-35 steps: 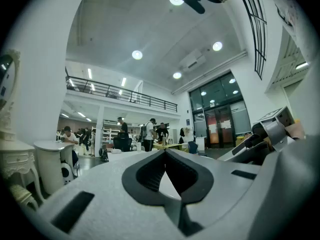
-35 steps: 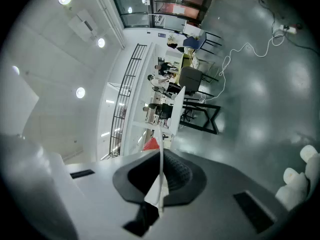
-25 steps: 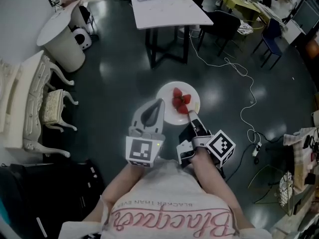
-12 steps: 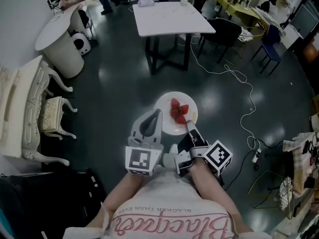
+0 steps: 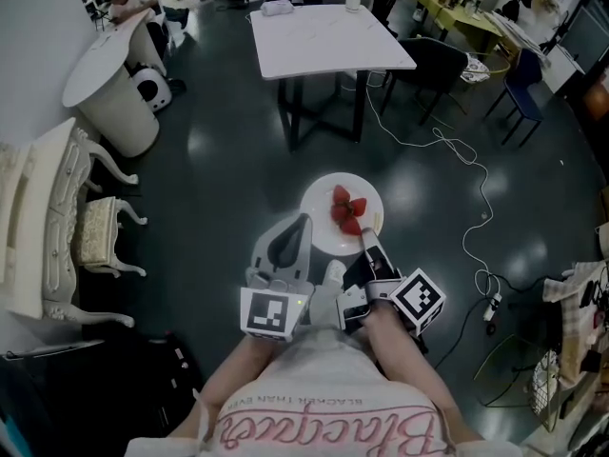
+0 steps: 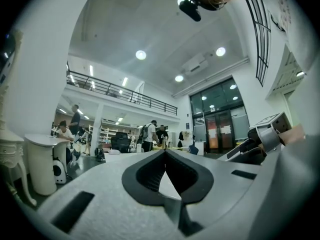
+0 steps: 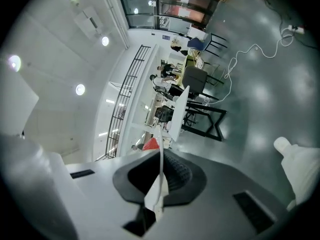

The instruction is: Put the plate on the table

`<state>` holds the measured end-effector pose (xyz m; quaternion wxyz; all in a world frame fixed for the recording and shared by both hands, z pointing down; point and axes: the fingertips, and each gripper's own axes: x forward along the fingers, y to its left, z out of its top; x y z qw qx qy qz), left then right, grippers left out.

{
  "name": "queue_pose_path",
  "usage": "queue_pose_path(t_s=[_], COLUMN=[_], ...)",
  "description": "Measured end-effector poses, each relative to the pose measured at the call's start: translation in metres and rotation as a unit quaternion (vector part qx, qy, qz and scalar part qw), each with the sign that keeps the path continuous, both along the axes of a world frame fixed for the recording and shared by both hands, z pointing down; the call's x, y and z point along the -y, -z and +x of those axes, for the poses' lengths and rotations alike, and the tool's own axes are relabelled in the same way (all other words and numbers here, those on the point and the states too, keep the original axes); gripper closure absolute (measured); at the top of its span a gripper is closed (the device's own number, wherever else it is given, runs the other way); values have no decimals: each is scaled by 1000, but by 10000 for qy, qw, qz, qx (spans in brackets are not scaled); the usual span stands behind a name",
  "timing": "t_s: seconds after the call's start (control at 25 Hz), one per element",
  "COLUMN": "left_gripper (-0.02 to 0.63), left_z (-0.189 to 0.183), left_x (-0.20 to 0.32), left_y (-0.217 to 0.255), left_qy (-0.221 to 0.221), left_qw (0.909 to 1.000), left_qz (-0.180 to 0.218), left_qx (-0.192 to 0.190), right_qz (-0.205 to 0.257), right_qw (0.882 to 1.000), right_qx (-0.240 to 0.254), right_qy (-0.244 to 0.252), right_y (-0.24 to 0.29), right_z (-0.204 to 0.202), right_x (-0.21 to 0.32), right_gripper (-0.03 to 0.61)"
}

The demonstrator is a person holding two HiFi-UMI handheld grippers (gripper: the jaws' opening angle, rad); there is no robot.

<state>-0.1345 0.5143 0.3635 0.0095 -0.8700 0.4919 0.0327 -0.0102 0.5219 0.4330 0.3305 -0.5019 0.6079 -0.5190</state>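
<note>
Dark, glossy floor [image 5: 219, 160] fills most of the head view, and a white square desk [image 5: 328, 27] on black legs stands well ahead of the person. The white plate [image 5: 319, 208] is not on that desk: it is held over the floor, well apart from it and close in front of the person. The right gripper [image 5: 366, 246] has its fingers clamped on the plate's near rim, which shows edge-on between them in the right gripper view. The left gripper [image 5: 303, 219] sits just beside the plate's left edge, fingers drawn together at the tips with nothing between them. Red strawberries [image 5: 347, 210] lie near the plate's middle.
</note>
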Motion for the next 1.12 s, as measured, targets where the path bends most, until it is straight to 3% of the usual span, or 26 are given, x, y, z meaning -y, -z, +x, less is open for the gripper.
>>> queue_pose_path(t_s=[0.36,0.68,0.84,1.12], left_gripper=[609,609,609,609], left_z=[39,72,89,119], left_x=[90,183,224,281], left_y=[2,1,3,-9], left_qy=[-125,22,137,257], left_qw=[9999,10000,9999,9996], left_qz=[95,-9,-49,-61], left_qx=[52,-46,-91,63], right_qz=[-77,35,11,31], right_qw=[9999,9996,9991,9983], right_qx=[-15,114,-105,-44], right_qy=[82,269,401,577], right_y=[-1,5,3,-7], right_z=[28,59,78,105], right_x=[95,191,234,287], right_gripper=[568,568,568,568])
